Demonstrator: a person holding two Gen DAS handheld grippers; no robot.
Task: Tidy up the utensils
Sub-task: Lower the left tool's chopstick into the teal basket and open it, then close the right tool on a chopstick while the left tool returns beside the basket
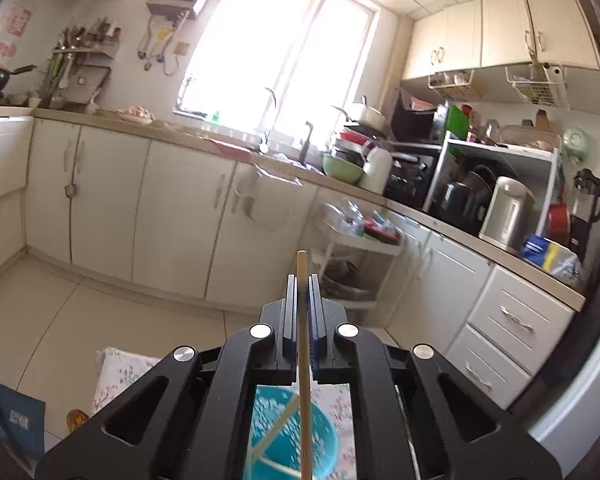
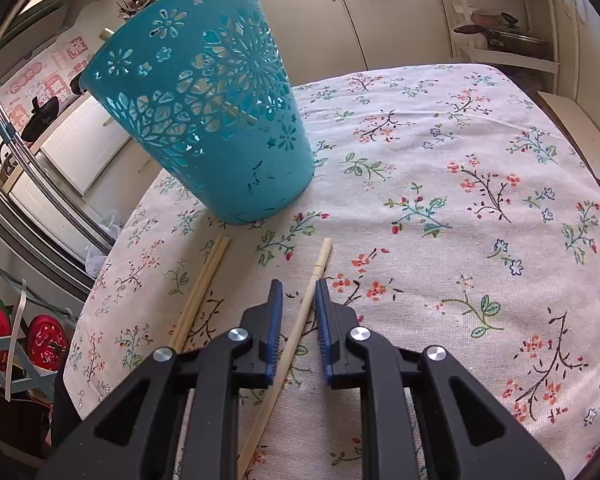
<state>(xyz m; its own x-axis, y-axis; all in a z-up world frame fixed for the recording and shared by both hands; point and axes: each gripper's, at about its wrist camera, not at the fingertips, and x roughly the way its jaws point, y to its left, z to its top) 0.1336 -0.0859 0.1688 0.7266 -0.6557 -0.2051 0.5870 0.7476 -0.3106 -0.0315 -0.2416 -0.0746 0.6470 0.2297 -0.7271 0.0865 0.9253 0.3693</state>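
In the left wrist view my left gripper (image 1: 302, 280) is shut on a wooden chopstick (image 1: 303, 344) held upright, high over the teal perforated basket (image 1: 320, 440), which has chopsticks inside. In the right wrist view the teal basket (image 2: 216, 120) stands on the floral tablecloth (image 2: 460, 200). My right gripper (image 2: 299, 286) is open, low over the table, its jaws on either side of a single chopstick (image 2: 300, 320) lying there. A pair of chopsticks (image 2: 200, 292) lies to its left.
Kitchen counters, cabinets and a white trolley (image 1: 360, 240) stand beyond the table. A sink and dishes (image 1: 340, 160) are on the counter. The table edge (image 2: 100, 280) drops off at the left, with a rack and red items below.
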